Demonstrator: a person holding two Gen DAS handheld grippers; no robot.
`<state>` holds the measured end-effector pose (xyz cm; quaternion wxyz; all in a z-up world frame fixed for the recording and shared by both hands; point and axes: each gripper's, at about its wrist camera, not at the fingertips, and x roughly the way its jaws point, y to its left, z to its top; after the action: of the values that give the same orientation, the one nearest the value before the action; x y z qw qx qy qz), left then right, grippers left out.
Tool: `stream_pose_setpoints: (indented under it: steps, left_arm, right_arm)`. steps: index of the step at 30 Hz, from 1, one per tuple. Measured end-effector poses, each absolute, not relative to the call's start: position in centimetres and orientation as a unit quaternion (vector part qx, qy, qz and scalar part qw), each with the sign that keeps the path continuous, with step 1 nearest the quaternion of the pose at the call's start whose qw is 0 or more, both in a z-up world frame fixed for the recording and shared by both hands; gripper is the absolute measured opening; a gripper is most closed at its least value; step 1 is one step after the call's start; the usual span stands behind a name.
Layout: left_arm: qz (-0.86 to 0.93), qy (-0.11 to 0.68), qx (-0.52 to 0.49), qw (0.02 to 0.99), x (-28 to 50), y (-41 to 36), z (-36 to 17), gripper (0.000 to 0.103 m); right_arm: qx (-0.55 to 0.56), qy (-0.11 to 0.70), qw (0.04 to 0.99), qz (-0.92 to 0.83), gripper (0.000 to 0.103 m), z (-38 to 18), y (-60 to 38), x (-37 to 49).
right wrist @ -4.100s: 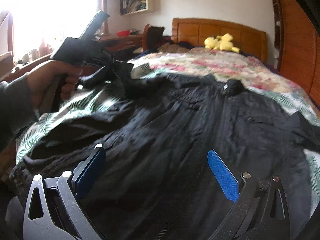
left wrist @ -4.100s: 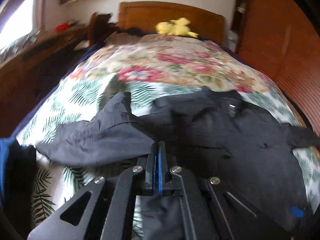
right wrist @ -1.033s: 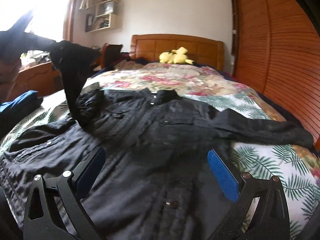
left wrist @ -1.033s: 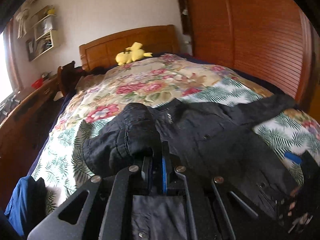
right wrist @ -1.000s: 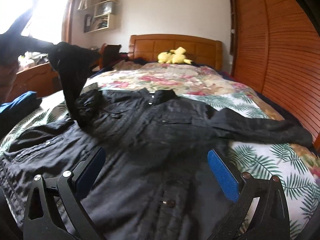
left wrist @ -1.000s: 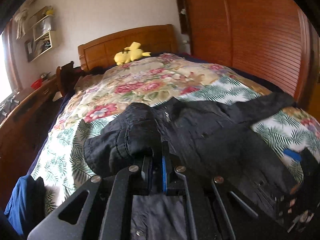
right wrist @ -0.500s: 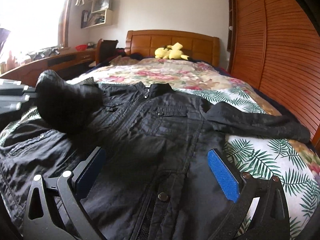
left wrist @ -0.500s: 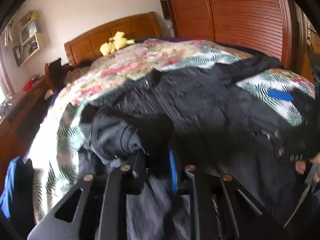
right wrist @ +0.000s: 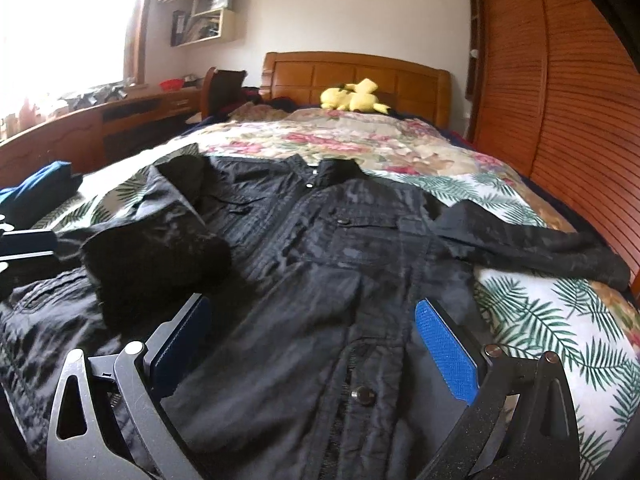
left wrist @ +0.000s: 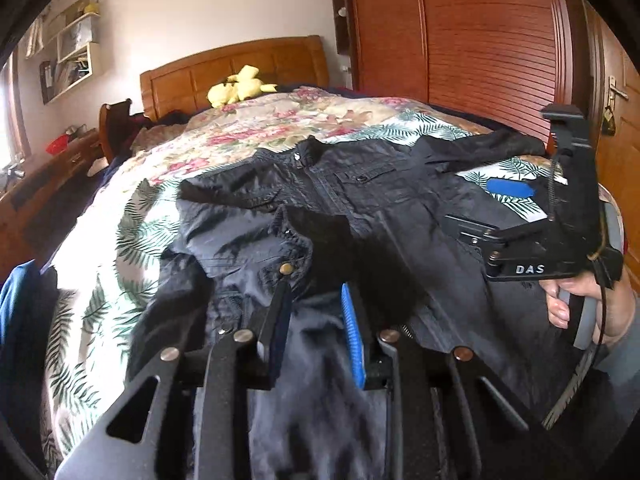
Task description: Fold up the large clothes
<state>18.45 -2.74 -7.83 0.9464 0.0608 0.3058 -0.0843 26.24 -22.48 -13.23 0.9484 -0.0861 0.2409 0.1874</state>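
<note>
nearest, the left gripper [left wrist: 316, 320] has just been opening its jaws; they stand slightly apart with dark cloth of the black jacket [right wrist: 320, 264] lying loose between the pads, no longer pinched. the right gripper [right wrist: 312, 344] hangs with jaws spread wide over the jacket's buttoned front, gripping nothing. the jacket lies face up across the floral bedspread [right wrist: 560, 320], one sleeve [right wrist: 152, 256] folded onto its chest, the other sleeve [right wrist: 532, 248] stretched out sideways. farther back, a yellow plush toy [right wrist: 354, 98] sits against the wooden headboard [right wrist: 360, 72].
</note>
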Motion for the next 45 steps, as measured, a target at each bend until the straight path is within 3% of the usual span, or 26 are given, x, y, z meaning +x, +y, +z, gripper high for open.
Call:
stream_pose_setpoints:
  steps: [21,24,30,33,35,38,45]
  left_arm:
    - [-0.029,0.297,0.012,0.954,15.3,5.0,-7.8,0.024]
    - [-0.026,0.299,0.012,0.954,15.2,5.2,-7.9,0.024]
    - [-0.026,0.300,0.007,0.953,15.3,5.4,-7.9,0.024]
    - [-0.028,0.299,0.008,0.954,15.4,5.1,-7.9,0.024]
    - [-0.029,0.301,0.010,0.953,15.5,4.9,-8.0,0.024]
    - [-0.031,0.302,0.009,0.953,15.7,4.8,-8.1,0.024]
    - [-0.041,0.299,0.011,0.953,16.0,3.8,-8.0,0.024]
  right_arm:
    - [-0.101,0.265,0.897,0.340,0.103,-14.1,-9.9,25.8]
    - [-0.108,0.279,0.890,0.344,0.099,-14.7,-9.2,26.5]
    - [-0.100,0.315,0.878,0.347,0.076,-16.3,-9.3,27.8]
    - [-0.083,0.315,0.881,0.344,0.056,-16.1,-10.2,28.0]
    - [-0.075,0.314,0.882,0.345,0.029,-16.0,-10.8,28.1]
    - [-0.068,0.305,0.886,0.343,0.010,-15.7,-11.6,28.0]
    - [-0.046,0.263,0.904,0.333,0.005,-14.0,-14.5,26.9]
